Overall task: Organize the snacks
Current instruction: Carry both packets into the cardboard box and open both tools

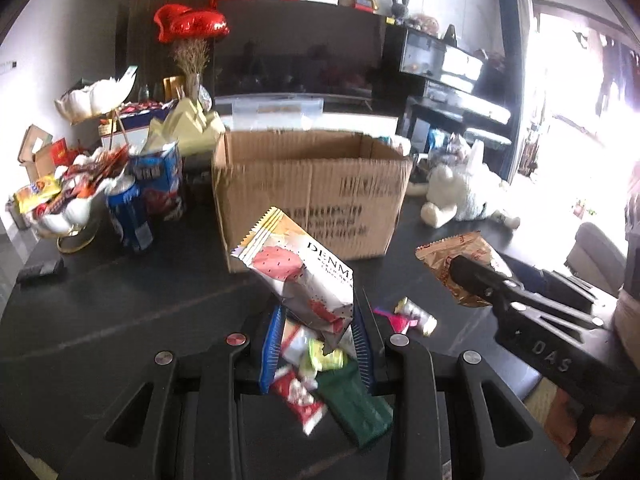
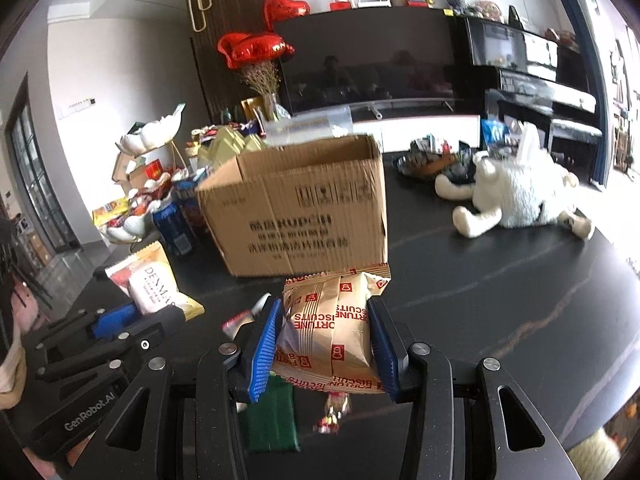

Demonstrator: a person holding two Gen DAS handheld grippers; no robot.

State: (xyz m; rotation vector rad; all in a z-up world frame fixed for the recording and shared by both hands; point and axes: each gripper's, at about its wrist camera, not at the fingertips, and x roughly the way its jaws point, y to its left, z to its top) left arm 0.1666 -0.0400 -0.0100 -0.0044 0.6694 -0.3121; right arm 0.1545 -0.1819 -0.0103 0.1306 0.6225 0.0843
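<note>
2 packets (image 1: 304,276) clear of tabletop (image 1: 120,300)

L gripper (image 1: 316,340) low centre of its own view, blue pads clamped on a white-pink packet (image 1: 304,276); R gripper (image 2: 326,340) low centre too, pads pinching a tan biscuit bag (image 2: 332,328), both angled downward

white-pink packet (image 1: 304,276) | tan biscuit packet (image 2: 332,332) (both lifted) | open cardboard box (image 1: 312,188) behind

Black gripper (image 2: 324,340) frames, silver screws, ribbed blue pads (image 2: 264,350), white "GenRobot.AI" lettering.
</note>
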